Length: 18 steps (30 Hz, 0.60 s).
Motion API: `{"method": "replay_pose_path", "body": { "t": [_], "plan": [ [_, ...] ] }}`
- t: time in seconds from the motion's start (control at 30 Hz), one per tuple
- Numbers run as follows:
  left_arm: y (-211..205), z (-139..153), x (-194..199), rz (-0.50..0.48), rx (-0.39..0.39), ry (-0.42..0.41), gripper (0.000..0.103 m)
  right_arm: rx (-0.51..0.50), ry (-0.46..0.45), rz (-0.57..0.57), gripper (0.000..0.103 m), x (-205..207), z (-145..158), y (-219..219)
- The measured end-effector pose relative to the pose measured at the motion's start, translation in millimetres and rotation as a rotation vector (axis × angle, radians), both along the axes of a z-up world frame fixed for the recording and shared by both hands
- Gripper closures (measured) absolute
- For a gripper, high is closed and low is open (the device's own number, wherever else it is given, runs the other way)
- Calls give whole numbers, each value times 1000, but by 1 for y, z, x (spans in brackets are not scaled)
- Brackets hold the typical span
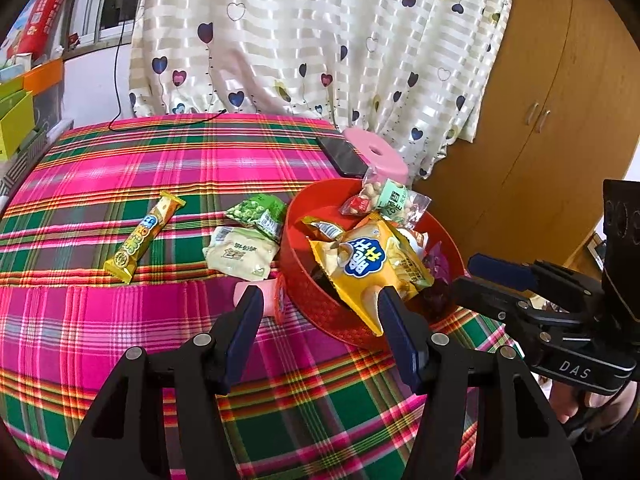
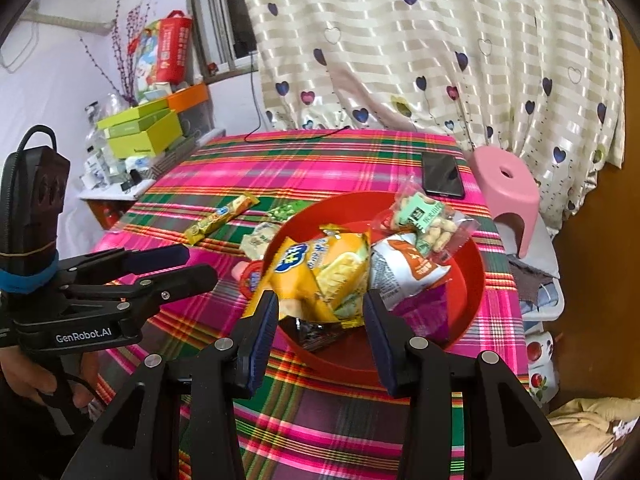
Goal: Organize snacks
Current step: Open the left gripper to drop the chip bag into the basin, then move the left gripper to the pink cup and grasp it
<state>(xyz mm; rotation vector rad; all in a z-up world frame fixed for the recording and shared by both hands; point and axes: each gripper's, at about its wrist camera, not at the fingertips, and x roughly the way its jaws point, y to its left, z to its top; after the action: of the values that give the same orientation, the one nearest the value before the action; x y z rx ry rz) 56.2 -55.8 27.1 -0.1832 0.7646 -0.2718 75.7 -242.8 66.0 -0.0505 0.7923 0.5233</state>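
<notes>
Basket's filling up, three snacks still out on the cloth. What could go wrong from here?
1. The yellow chip bag juts over the red basket's near rim; adding more could tip it out.
2. The peanut packet perches on the far rim and may slide off.
3. The phone lies just behind the basket, easily bumped.

I get bright, even daylight in both views, coming from the window (image 2: 224, 20) at the back left. The curtain (image 1: 320, 40) shows a satin sheen. Shadows are soft. Fisheye bending curves the tabletop (image 1: 120, 320) edges, black vignette fills the corners, and detail smears slightly.
</notes>
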Motion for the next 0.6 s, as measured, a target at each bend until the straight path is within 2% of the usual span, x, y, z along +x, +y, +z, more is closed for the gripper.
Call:
{"method": "replay_pose_path", "body": {
  "t": [0.6],
  "plan": [
    [37, -25, -5, 74, -38, 64, 43, -2, 25, 54, 58, -2, -6, 18]
  ]
}}
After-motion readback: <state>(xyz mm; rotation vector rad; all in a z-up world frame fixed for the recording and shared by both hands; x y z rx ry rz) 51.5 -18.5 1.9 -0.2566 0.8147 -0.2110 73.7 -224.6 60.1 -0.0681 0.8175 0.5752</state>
